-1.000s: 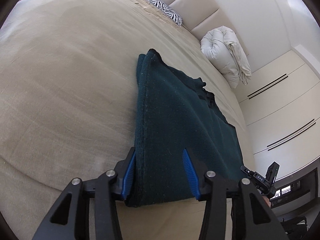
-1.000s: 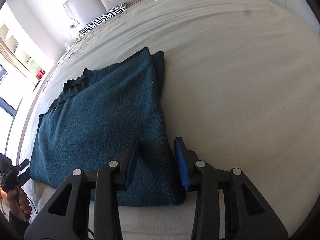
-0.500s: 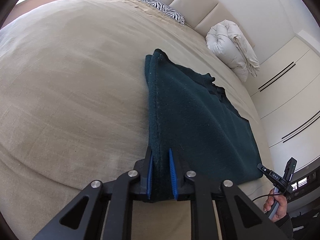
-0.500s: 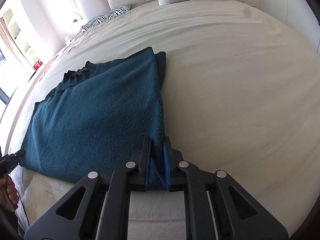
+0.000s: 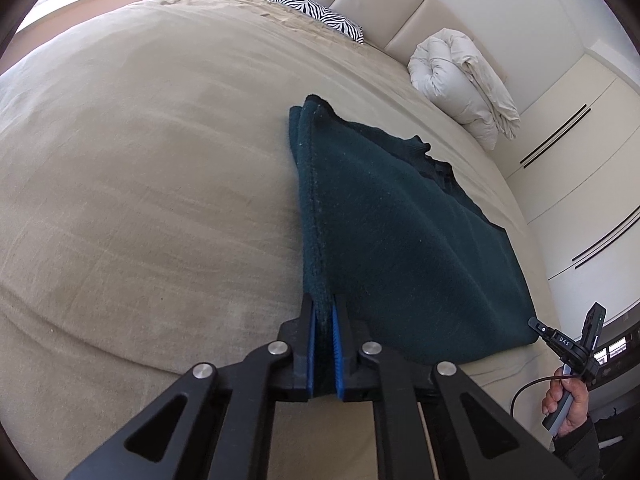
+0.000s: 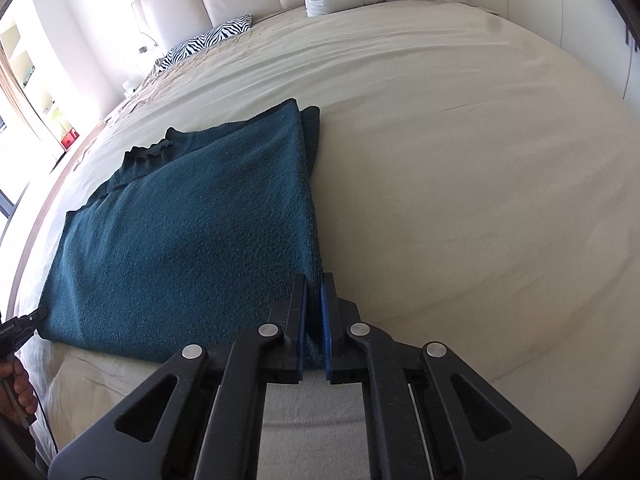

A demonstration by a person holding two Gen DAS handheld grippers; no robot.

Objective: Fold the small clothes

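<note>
A dark teal knitted garment point(image 5: 400, 232) lies flat on a beige bed; it also shows in the right wrist view point(image 6: 192, 232). My left gripper point(image 5: 323, 316) is shut on the garment's near left corner, its blue pads pinching the edge. My right gripper point(image 6: 314, 296) is shut on the garment's near right corner. Both held corners are lifted slightly off the sheet. The garment's far edge, with a ribbed hem, rests on the bed.
The bed sheet point(image 5: 140, 184) spreads wide around the garment. A zebra pillow point(image 5: 316, 12) and a rolled white duvet point(image 5: 460, 80) lie at the headboard. White wardrobe doors point(image 5: 580, 168) stand beside the bed. The other gripper and hand point(image 5: 572, 364) show at the right edge.
Both grippers went from open around the garment's near corners to shut on them, and have begun lifting the near edge.
</note>
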